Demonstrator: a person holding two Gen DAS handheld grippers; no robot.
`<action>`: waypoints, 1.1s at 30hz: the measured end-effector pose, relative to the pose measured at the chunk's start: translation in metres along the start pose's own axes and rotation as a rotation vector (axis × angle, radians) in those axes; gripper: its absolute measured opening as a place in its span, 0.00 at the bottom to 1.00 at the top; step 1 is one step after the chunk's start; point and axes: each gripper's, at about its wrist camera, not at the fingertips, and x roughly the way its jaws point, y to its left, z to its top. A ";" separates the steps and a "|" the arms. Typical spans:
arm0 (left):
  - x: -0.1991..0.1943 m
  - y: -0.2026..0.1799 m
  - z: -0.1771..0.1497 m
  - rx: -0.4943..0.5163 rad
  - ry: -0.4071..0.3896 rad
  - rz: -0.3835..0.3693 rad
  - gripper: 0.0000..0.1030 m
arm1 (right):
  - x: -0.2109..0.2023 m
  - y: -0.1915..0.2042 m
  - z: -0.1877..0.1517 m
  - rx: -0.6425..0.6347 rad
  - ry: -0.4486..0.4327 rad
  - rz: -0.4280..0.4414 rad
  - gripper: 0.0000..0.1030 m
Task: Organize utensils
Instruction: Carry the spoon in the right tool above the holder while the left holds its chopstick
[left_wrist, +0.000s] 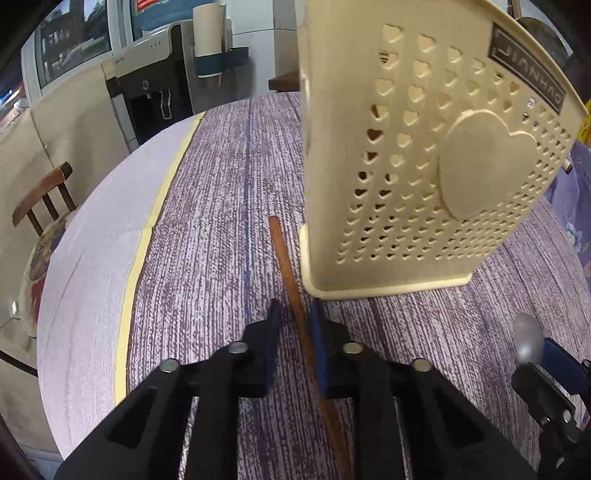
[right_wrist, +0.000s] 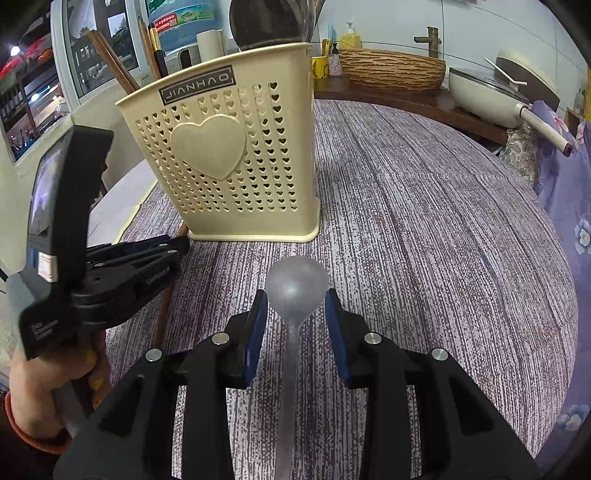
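Note:
A cream perforated utensil holder with a raised heart stands on the purple table; it also shows in the right wrist view, with chopsticks and a dark ladle standing in it. A brown chopstick lies on the cloth left of the holder. My left gripper is open and straddles the chopstick, low over the table. A grey metal spoon lies on the cloth in front of the holder. My right gripper is open with the spoon's neck between its fingers.
The table's left edge has a yellow stripe, with a wooden chair beyond it. A water dispenser stands behind. A woven basket and a white pan sit on a counter at the back right.

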 end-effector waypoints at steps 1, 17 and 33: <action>0.001 0.000 0.000 -0.001 -0.002 -0.002 0.11 | -0.001 0.000 0.000 0.000 -0.003 0.002 0.32; -0.041 0.011 -0.005 -0.097 -0.081 -0.121 0.08 | -0.029 -0.007 -0.005 0.024 -0.080 0.053 0.32; -0.133 0.021 -0.006 -0.140 -0.300 -0.208 0.08 | -0.063 -0.002 0.000 -0.024 -0.150 0.086 0.36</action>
